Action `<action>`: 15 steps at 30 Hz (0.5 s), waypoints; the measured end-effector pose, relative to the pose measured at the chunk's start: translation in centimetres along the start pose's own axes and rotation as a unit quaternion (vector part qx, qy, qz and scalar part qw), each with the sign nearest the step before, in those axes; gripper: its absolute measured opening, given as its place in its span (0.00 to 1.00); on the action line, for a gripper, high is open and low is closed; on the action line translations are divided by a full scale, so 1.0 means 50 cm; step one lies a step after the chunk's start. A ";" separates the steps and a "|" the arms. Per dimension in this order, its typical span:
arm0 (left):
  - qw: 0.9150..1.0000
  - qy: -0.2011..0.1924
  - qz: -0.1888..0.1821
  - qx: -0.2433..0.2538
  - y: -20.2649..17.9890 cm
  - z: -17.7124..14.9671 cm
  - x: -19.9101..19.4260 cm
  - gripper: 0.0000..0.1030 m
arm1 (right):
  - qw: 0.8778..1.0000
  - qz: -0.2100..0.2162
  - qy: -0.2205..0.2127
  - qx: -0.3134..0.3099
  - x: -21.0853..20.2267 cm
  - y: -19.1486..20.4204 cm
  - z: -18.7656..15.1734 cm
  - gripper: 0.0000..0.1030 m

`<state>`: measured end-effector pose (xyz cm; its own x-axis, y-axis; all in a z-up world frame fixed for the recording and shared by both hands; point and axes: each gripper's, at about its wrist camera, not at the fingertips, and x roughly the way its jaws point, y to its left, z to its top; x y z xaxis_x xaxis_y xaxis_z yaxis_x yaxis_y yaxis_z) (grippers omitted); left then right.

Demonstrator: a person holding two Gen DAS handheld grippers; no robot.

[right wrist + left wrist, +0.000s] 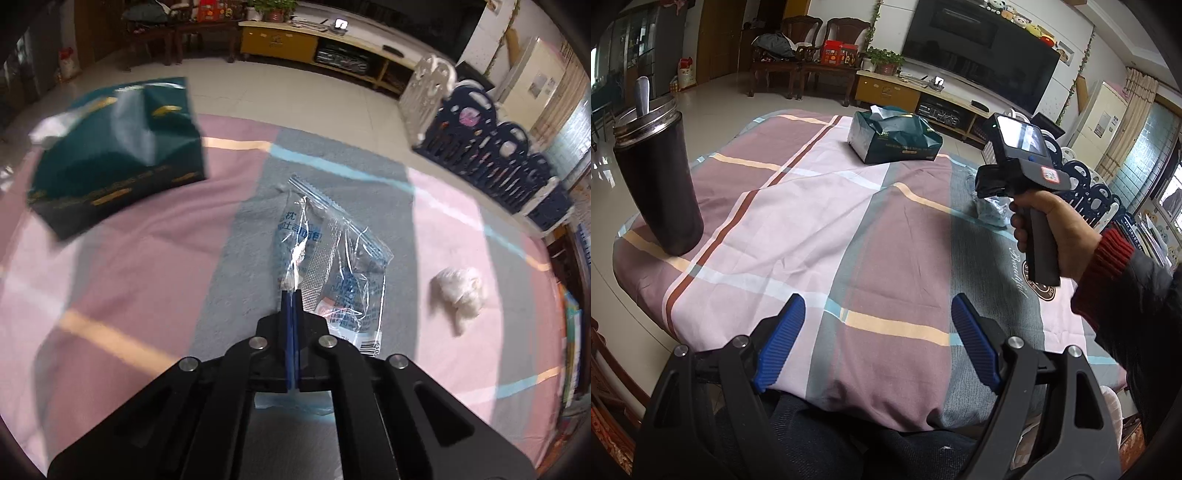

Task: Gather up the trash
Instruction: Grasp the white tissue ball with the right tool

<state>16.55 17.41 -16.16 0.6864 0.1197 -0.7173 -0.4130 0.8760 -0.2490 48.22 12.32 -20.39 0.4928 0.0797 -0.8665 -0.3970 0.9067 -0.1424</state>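
A: Left side? Dark cup (659, 184), left gripper (877, 347) fingers spread, holding nothing.

B: Centre: green tissue box (118, 155). Right gripper (291, 295) fingers pinching the clear plastic wrapper (332, 266) on the counter (129, 258). Crumpled tissue (460, 291) lies to its right.

A: Pickup step, likely. Next: lift the wrapper clear, find a bin; none visible.

Bare counter (827, 229) ahead of the left hand-held gripper (877, 345); dark cup (657, 184) far-left, tissue pack (894, 138) beyond.
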 end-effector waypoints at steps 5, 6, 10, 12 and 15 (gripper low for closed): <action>1.000 0.001 0.000 -0.012 0.008 0.001 0.002 0.79 | 0.991 0.122 0.039 -0.042 -0.079 0.082 -0.089 0.02; 1.000 0.001 0.000 -0.013 0.009 0.001 0.002 0.79 | 0.986 0.151 0.054 -0.053 -0.094 0.096 -0.101 0.02; 1.000 0.003 0.001 -0.018 0.012 0.001 0.003 0.79 | 0.979 0.187 0.025 -0.075 -0.182 0.096 -0.119 0.55; 1.000 0.005 0.000 -0.021 0.015 0.001 0.004 0.79 | 0.984 0.172 -0.026 -0.032 -0.217 0.038 -0.100 0.77; 1.000 0.008 0.001 -0.023 0.016 0.000 0.007 0.79 | 0.992 0.096 -0.056 0.060 -0.202 -0.092 -0.049 0.77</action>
<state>16.47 18.16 -16.61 0.6756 0.1134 -0.7285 -0.4415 0.8536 -0.2765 43.15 6.32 -12.15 0.5020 0.2956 -0.8128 -0.4005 0.9124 0.0845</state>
